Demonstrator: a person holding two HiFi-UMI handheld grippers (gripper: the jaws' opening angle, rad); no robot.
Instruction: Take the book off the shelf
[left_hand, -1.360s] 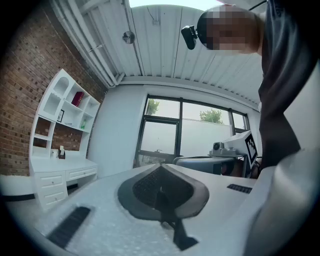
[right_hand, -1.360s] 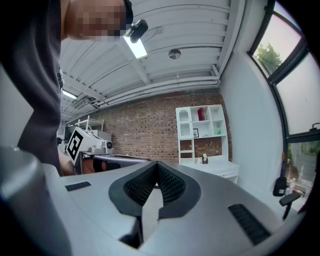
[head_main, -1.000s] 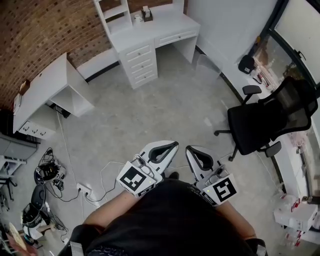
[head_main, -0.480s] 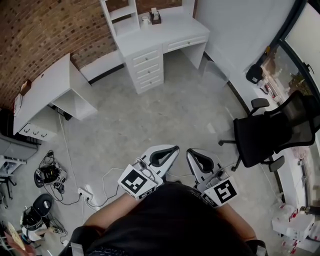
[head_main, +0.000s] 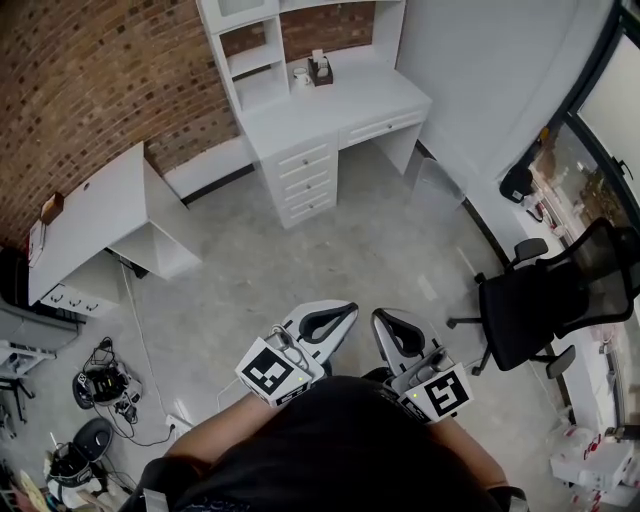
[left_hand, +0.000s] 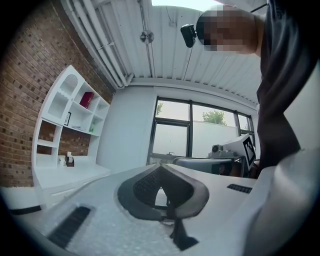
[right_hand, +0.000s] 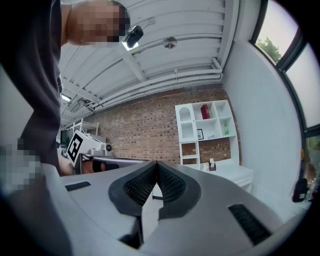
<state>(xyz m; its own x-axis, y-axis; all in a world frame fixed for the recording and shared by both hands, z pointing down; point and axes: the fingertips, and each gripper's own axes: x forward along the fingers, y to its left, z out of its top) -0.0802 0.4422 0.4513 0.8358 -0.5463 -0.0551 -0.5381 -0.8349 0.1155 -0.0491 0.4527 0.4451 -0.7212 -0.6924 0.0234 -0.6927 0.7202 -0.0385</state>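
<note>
A dark red book (right_hand: 205, 111) stands upright in the top compartment of the white shelf unit (right_hand: 202, 130) against the brick wall; the left gripper view also shows the book (left_hand: 86, 99) up high. In the head view only the lower shelves (head_main: 250, 60) above the white desk (head_main: 330, 105) show, and the book is out of frame. My left gripper (head_main: 345, 312) and right gripper (head_main: 378, 318) are held side by side close to the person's body, far from the shelf. On both, the jaws are closed tip to tip with nothing between them.
A black office chair (head_main: 540, 310) stands at the right by the windows. A second white desk (head_main: 90, 215) sits at the left, with cables and gear (head_main: 100, 385) on the floor beside it. Grey floor (head_main: 330, 250) lies between me and the desk.
The view has shifted towards the desk and shelf, which now sit lower and larger in the head view. Both grippers stay shut, held as before.
</note>
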